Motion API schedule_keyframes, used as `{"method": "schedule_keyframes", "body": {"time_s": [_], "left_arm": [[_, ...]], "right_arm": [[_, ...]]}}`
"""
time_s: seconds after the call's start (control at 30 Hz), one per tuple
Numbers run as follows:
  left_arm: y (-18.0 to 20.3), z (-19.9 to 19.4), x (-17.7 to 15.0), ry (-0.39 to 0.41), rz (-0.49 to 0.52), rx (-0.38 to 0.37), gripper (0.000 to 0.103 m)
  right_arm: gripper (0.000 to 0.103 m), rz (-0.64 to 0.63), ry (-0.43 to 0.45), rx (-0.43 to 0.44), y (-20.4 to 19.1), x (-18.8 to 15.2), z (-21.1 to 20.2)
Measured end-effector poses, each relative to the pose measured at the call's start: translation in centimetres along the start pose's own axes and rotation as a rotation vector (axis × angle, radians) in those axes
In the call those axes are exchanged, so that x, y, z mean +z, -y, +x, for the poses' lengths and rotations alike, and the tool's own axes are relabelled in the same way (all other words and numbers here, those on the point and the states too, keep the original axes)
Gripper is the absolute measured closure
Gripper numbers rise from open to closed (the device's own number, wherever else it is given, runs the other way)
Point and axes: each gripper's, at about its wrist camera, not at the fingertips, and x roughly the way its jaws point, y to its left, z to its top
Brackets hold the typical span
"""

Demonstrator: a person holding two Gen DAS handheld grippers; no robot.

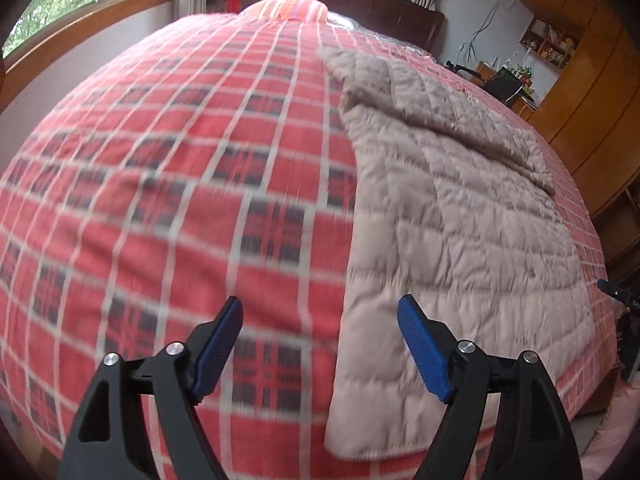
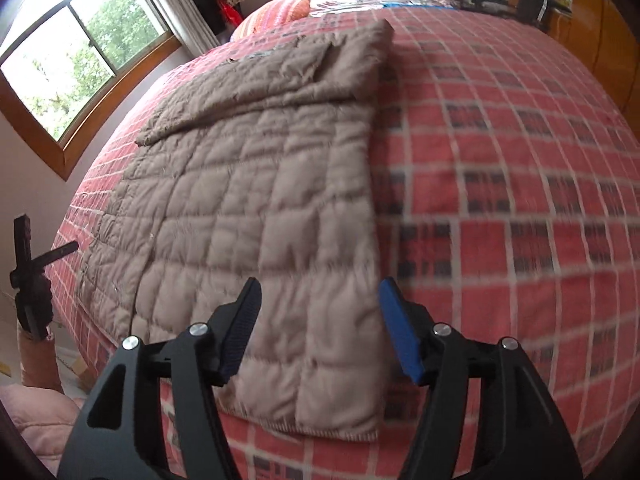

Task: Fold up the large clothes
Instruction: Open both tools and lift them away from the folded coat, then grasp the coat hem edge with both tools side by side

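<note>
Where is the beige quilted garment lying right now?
The beige quilted garment lies flat on the red plaid bedspread, its hem at the near bed edge. It sits right of centre in the left wrist view, left of centre in the right.

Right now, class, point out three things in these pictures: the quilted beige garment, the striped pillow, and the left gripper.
Quilted beige garment [image 2: 256, 216]: right wrist view, middle of its quilted body.
Striped pillow [image 1: 286, 6]: left wrist view, top of its rounded end.
Left gripper [image 1: 320, 344]: left wrist view, midway between its open blue fingertips.

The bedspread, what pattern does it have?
Red plaid with white and dark lines; the bedspread shows best in left wrist view.
</note>
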Motion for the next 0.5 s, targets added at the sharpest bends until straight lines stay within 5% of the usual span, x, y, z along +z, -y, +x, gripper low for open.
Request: {"method": "schedule_keyframes", "body": {"time_s": [0.5], "left_arm": [[1.3,0.2,-5.4,-0.034,-0.036,-0.118,0.022]], "right_arm": [[0.041,0.137,-0.029,0.044,2.9,-7.0,0.6]]}}
